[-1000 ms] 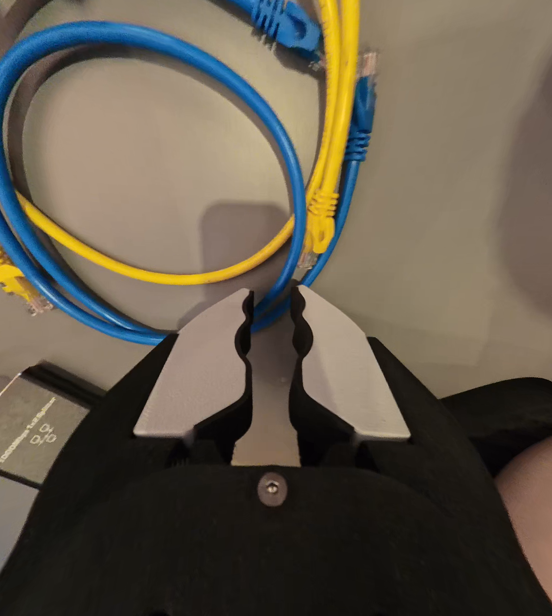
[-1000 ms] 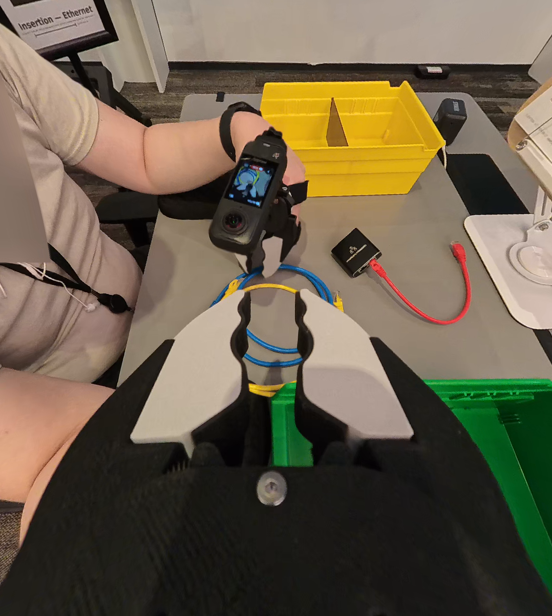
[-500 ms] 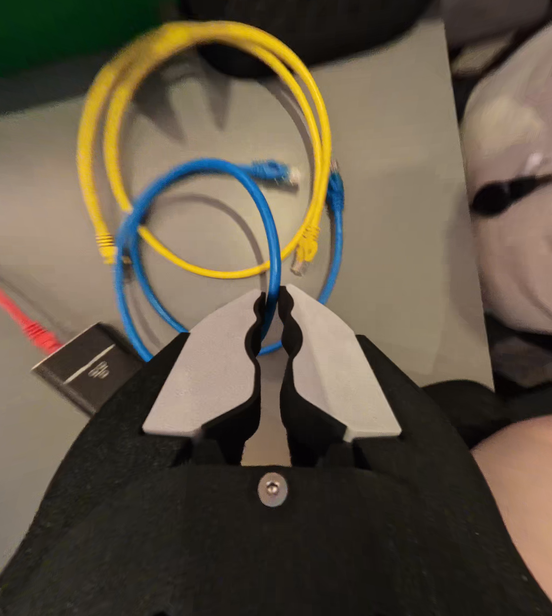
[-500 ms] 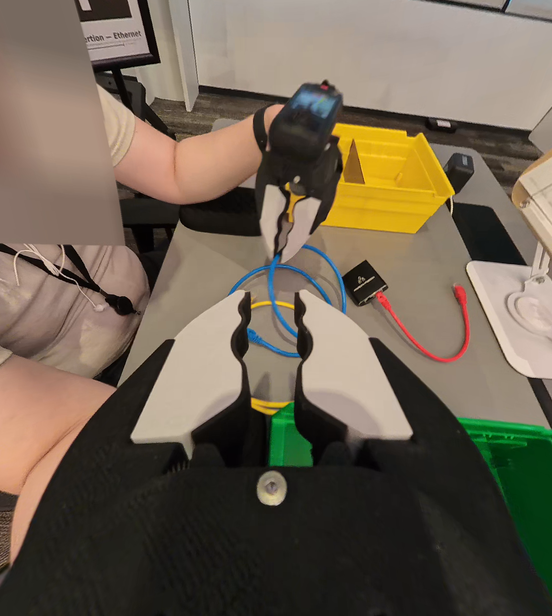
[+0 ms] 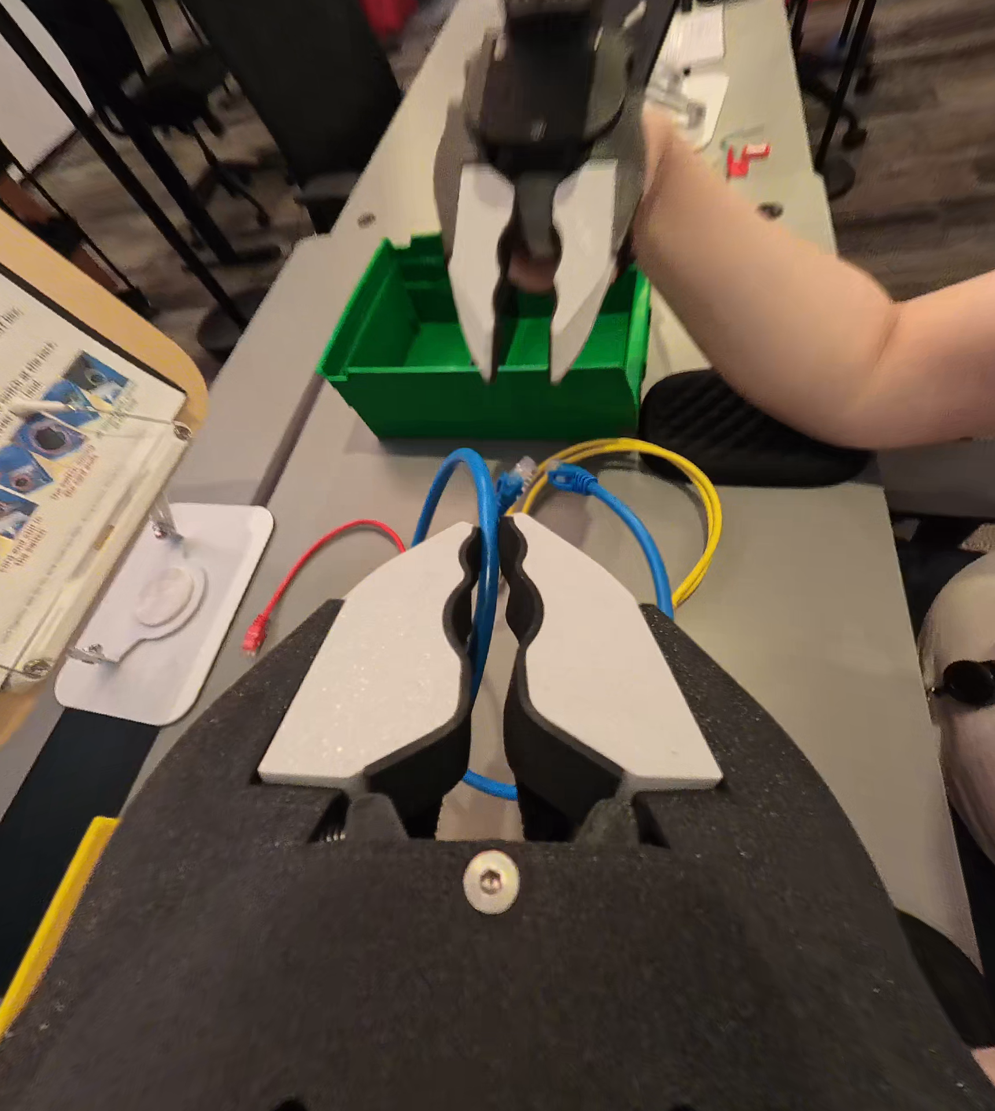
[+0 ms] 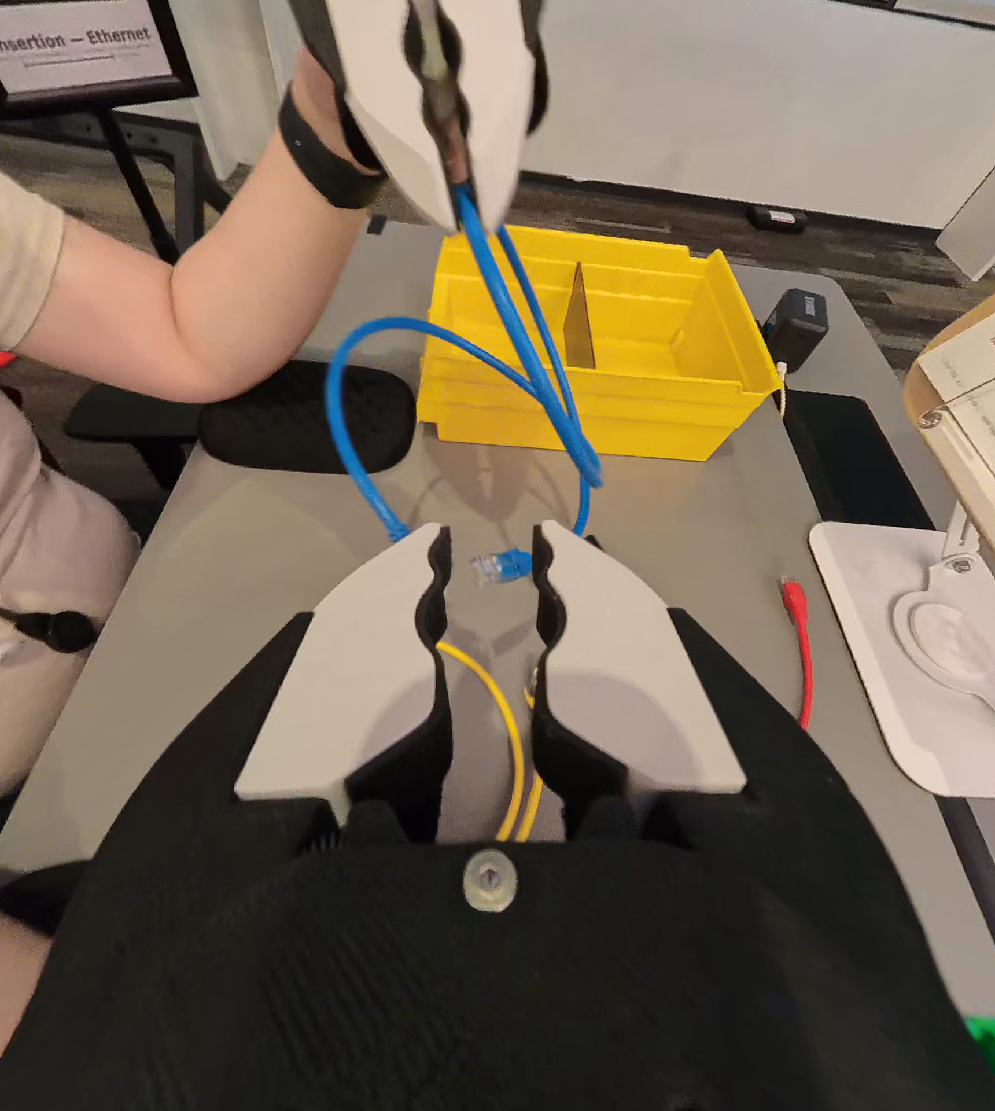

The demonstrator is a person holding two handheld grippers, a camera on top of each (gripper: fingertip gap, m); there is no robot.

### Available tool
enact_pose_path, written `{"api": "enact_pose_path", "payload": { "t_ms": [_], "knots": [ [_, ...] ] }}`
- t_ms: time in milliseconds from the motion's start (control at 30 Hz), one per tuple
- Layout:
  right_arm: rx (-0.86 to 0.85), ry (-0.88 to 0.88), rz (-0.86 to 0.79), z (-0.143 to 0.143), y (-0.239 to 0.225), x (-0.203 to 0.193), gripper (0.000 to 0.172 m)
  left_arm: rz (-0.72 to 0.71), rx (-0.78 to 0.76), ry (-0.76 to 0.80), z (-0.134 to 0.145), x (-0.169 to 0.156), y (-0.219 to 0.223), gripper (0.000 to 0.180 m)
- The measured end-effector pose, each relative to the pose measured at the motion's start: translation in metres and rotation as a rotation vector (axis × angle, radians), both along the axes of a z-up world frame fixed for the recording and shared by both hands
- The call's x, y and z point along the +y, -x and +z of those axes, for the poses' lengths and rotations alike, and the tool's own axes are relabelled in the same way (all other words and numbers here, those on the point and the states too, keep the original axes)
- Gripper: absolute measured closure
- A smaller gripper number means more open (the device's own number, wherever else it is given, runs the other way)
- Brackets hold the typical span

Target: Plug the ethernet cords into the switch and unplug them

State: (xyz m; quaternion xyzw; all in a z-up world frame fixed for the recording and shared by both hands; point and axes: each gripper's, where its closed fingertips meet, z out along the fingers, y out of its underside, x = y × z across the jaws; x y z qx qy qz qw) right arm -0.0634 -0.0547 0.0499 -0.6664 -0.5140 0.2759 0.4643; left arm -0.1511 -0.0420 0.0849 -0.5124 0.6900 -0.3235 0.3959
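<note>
- Above grey table (image 6: 254,577): left gripper (image 5: 490,532) pinched on blue ethernet cord (image 6: 507,312), loops dangling.
- Right gripper (image 6: 490,535) spread, bare; blue plug (image 6: 501,566) hanging between fingertips, untouched.
- On table: yellow cord (image 5: 708,529), red cord (image 6: 804,655).
- Behind: yellow bin (image 6: 693,415); green bin (image 5: 483,403) opposite.
- Switch not seen.

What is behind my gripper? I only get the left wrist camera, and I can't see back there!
Observer: A yellow bin with a divider stands on the table behind the left gripper.
Operator: Where does my cord go?
Observer: The blue cord hangs from your fingers in a loop. One plug shows through the gap of the right gripper, which is open and not gripping it.
Operator: Anything else back there?
Observer: A small black box sits at the bin's right end.
</note>
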Motion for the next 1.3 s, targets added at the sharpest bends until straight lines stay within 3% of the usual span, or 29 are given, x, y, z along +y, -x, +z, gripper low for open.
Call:
{"api": "enact_pose_path", "payload": {
  "t_ms": [300,500,767,1000,1133,1200,1300],
  "knots": [
    [0.142,-0.018,0.056,0.004,0.029,0.017,0.143,0.040,-0.268,0.046,0.058,-0.001,0.028,0.175],
    [0.100,-0.152,0.084,-0.005,0.051,0.026,0.135,0.040,-0.322,0.038,0.070,-0.005,0.041,0.175],
    [0.112,-0.194,0.147,-0.012,0.053,0.019,0.135,0.076,-0.401,0.026,0.087,-0.003,0.061,0.175],
    [0.288,-0.370,0.123,0.018,0.070,0.023,0.123,0.058,-0.432,0.028,0.093,-0.007,0.066,0.175],
    [0.234,-0.400,0.161,0.013,0.095,0.016,0.126,0.054,-0.434,0.031,0.093,-0.007,0.063,0.175],
    [0.177,-0.420,0.144,0.005,0.098,0.021,0.143,0.043,-0.440,0.041,0.093,-0.008,0.063,0.175],
    [0.154,-0.407,0.113,0.002,0.092,0.027,0.144,0.028,-0.465,0.056,0.097,-0.010,0.066,0.175]
  ]
}}
